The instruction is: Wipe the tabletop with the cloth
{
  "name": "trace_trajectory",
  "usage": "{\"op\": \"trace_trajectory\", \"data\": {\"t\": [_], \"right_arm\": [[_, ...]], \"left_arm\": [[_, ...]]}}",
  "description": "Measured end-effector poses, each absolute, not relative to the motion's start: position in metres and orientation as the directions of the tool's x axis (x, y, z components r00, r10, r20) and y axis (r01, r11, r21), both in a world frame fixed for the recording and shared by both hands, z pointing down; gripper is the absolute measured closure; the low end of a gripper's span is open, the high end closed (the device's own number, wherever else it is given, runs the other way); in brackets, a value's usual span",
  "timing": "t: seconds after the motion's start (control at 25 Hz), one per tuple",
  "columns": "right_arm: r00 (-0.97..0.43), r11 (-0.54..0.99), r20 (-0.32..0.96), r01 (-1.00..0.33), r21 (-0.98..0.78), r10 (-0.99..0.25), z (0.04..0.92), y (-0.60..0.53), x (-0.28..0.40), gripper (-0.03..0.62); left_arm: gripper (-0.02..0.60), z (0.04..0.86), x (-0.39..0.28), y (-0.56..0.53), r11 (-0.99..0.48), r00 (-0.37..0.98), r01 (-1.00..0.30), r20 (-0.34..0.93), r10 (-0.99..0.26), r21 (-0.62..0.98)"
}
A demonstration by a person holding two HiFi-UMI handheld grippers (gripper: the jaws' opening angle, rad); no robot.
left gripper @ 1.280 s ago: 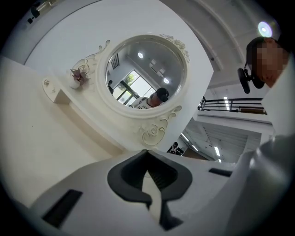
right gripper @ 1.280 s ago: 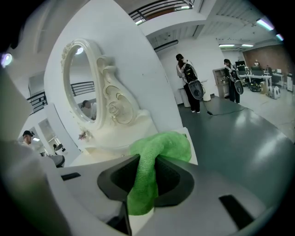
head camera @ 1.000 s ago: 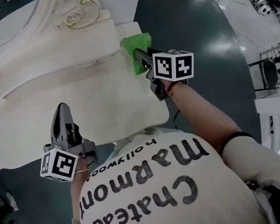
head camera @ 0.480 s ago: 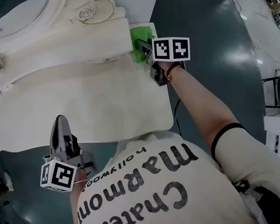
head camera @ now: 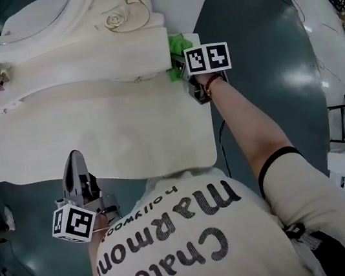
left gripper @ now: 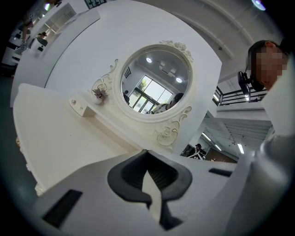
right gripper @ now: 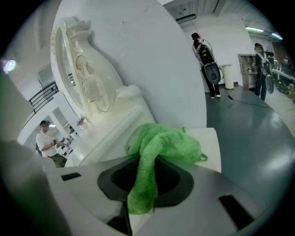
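The green cloth (right gripper: 161, 143) is bunched at the far right corner of the tabletop (head camera: 94, 140), beside the raised back shelf (head camera: 82, 65), and is pinched between the right gripper's (head camera: 179, 72) jaws. It is best pressed flat and drawn across in overlapping strokes. The left gripper (head camera: 74, 158) is held at the near edge, jaws pressed together on nothing.

An oval mirror (left gripper: 156, 78) in a scrolled white frame (left gripper: 173, 131) — a small pink flower (left gripper: 98, 94) at its left.
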State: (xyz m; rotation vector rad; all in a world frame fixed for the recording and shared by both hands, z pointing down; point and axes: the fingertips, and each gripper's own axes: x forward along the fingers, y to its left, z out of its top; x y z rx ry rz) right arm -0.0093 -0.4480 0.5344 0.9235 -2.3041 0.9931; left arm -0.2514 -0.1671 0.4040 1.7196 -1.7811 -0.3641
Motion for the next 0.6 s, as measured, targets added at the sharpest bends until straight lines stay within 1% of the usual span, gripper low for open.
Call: {"op": "trace_trajectory", "data": {"t": [0.28,0.6], "right_arm": [[-0.615,0.547,0.701,-0.749,-0.375,-0.361,0.543,-0.452,-0.011,0.494],[-0.597,0.574,0.718,-0.747,-0.335,-0.357,0.546,-0.452,-0.008,0.497]], "left_arm": [[0.575,0.404,-0.244,-0.177,0.098,0.062,-0.788,0.237,-0.97,0.608],[0.575,0.396,-0.233,-0.187,0.077,0.073,-0.796,0.221,-0.972,0.6]]}}
